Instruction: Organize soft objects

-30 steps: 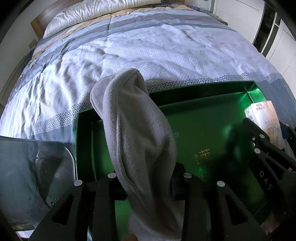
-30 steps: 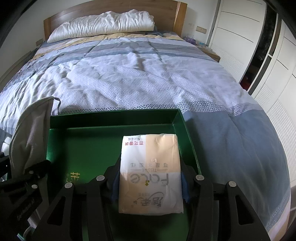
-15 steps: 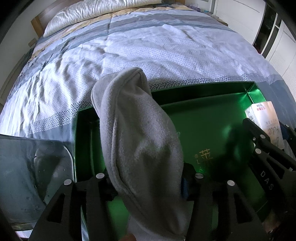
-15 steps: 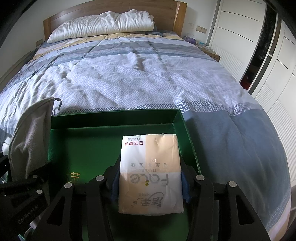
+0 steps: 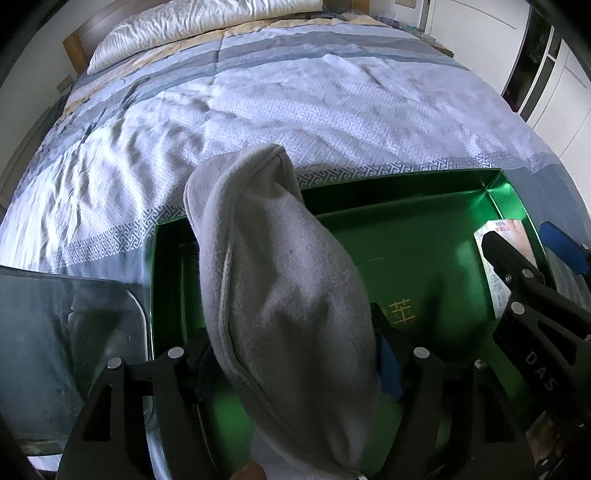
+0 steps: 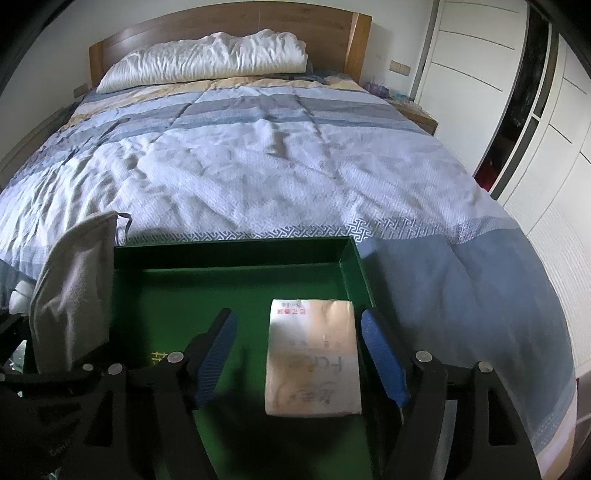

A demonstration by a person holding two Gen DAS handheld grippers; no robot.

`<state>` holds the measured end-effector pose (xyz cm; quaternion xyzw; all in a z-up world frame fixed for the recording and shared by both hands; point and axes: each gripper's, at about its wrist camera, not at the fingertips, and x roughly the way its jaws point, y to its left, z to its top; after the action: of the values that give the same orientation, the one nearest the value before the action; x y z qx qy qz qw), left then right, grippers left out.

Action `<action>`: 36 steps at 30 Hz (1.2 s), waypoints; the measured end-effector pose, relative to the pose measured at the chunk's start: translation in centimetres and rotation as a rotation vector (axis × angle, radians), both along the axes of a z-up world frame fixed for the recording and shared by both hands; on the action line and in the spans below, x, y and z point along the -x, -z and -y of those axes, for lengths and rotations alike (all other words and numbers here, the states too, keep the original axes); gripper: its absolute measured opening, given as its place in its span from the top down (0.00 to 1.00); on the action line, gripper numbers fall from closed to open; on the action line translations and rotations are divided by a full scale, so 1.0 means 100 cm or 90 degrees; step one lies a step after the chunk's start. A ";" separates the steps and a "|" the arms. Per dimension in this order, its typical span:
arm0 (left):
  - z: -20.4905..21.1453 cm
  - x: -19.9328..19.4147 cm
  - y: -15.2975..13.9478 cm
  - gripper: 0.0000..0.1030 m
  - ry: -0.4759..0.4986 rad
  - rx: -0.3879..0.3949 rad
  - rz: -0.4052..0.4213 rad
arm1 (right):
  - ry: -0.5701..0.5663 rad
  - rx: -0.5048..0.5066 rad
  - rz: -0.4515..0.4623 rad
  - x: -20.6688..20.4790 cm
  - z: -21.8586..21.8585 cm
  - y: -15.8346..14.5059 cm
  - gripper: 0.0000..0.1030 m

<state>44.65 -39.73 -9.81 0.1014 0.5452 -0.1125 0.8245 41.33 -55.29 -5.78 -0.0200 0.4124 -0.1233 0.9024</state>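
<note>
While your right tongs (image 6: 295, 354) stand spread, having just opened, the tissue pack (image 6: 313, 356) lies flat between the blue pads (image 6: 384, 360), touching neither, on the floor of the green tray (image 6: 229, 254) against its right wall. Your left tongs (image 5: 291, 365) have also just been widening; the grey towel (image 5: 280, 288) stands upright between them, over the tray's left part, but it hides the pads, so you cannot tell whether they press on it. Left of the tray sits a clear glass surface (image 5: 55, 325). Beyond the tray's far wall the bed (image 6: 258, 166) stretches away under a blue-and-white patterned quilt, with a white pillow (image 6: 207, 59) at the wooden headboard (image 6: 229, 26).
</note>
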 end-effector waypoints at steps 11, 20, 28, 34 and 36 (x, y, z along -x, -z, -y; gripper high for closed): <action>-0.002 0.002 -0.014 0.19 -0.006 0.002 0.028 | 0.000 0.003 0.012 0.009 -0.002 -0.010 0.26; -0.003 0.008 -0.029 0.17 -0.003 0.007 0.056 | 0.007 0.017 0.032 0.018 -0.006 -0.023 0.24; 0.004 0.021 -0.043 0.14 0.012 0.002 0.081 | 0.032 0.044 0.061 0.035 -0.008 -0.045 0.16; 0.009 0.036 -0.058 0.14 0.018 0.005 0.095 | 0.068 0.052 0.086 0.049 -0.009 -0.067 0.15; 0.010 0.041 -0.064 0.14 0.024 0.014 0.094 | 0.085 0.052 0.098 0.056 -0.009 -0.076 0.15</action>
<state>40.54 -40.72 -3.45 0.1102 0.4795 -0.1260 0.8614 35.69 -54.43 1.82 -0.0198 0.3367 -0.2011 0.9197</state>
